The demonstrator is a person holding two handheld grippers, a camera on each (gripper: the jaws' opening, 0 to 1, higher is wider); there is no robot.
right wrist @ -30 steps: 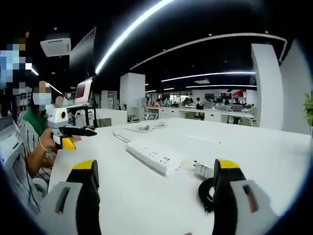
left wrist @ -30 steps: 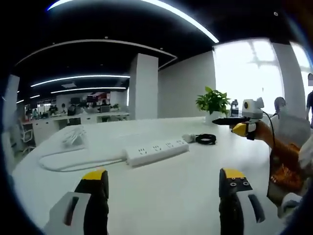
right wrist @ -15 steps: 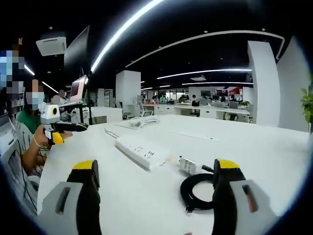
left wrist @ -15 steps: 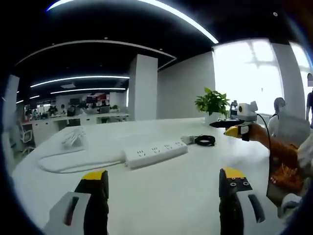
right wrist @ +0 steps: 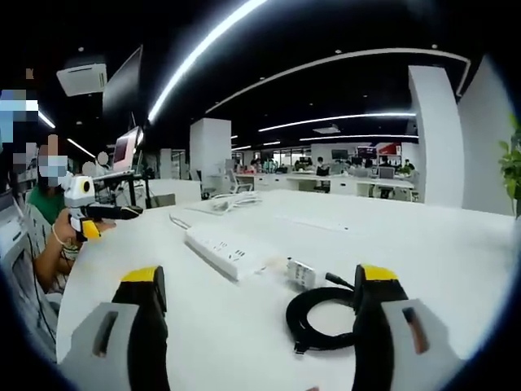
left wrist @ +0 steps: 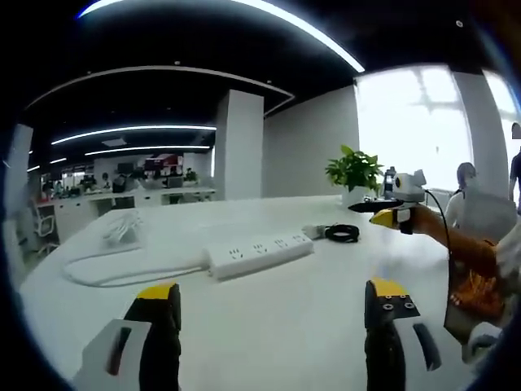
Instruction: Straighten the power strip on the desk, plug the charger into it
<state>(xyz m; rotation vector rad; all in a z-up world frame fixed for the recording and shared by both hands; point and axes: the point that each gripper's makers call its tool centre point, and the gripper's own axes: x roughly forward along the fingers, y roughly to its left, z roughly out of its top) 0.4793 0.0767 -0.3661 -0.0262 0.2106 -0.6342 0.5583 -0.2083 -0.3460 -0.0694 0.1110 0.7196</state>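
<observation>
A white power strip (left wrist: 259,251) lies slantwise on the white desk (left wrist: 277,326), its white cord (left wrist: 114,273) looping off to the left. Beyond its right end lies a small white charger (left wrist: 314,230) with a coiled black cable (left wrist: 343,233). My left gripper (left wrist: 269,297) is open above the desk's near part, well short of the strip. My right gripper (left wrist: 383,213) shows at the right, held by a hand. In the right gripper view the charger (right wrist: 303,272) and black cable (right wrist: 326,318) lie just ahead of my open right gripper (right wrist: 260,285), the power strip (right wrist: 218,244) beyond them. The left gripper (right wrist: 102,213) shows far left.
A potted green plant (left wrist: 356,173) and a bottle (left wrist: 390,177) stand at the desk's far right. A bundle of white cable (left wrist: 122,226) lies at the far left. A person sits at the desk's edge (right wrist: 41,244). Other desks and monitors (right wrist: 126,151) stand behind.
The right gripper has moved forward toward the charger and cable, which now lie larger and closer between its fingers. The left gripper has stayed still.
</observation>
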